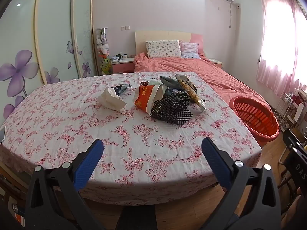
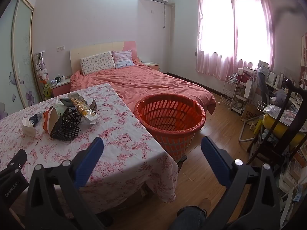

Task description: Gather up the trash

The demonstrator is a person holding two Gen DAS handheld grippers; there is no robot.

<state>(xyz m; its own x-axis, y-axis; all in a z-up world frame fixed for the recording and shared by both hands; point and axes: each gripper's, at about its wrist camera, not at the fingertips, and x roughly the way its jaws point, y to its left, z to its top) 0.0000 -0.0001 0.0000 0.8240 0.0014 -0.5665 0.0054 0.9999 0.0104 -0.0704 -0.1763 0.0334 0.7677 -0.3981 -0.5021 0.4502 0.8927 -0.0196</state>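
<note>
A pile of trash lies on the table with the floral cloth [image 1: 76,134]: a crumpled white tissue [image 1: 111,100], an orange-and-white bag [image 1: 146,97], a black mesh pad [image 1: 170,113], a gold wrapper [image 1: 191,93] and a small dark packet [image 1: 120,88]. The pile also shows in the right wrist view [image 2: 65,128]. An orange slatted basket [image 2: 168,118] stands on the floor to the right of the table. My left gripper [image 1: 152,147] is open and empty over the table's near edge. My right gripper [image 2: 152,145] is open and empty, off the table's right corner, short of the basket.
A bed with a pink cover [image 2: 144,82] lies beyond the table. A wardrobe with sliding doors [image 1: 53,38] stands on the left. A dark wooden chair [image 2: 284,118], a white cart [image 2: 230,90] and cluttered shelves line the right side. The floor is wood [image 2: 207,172].
</note>
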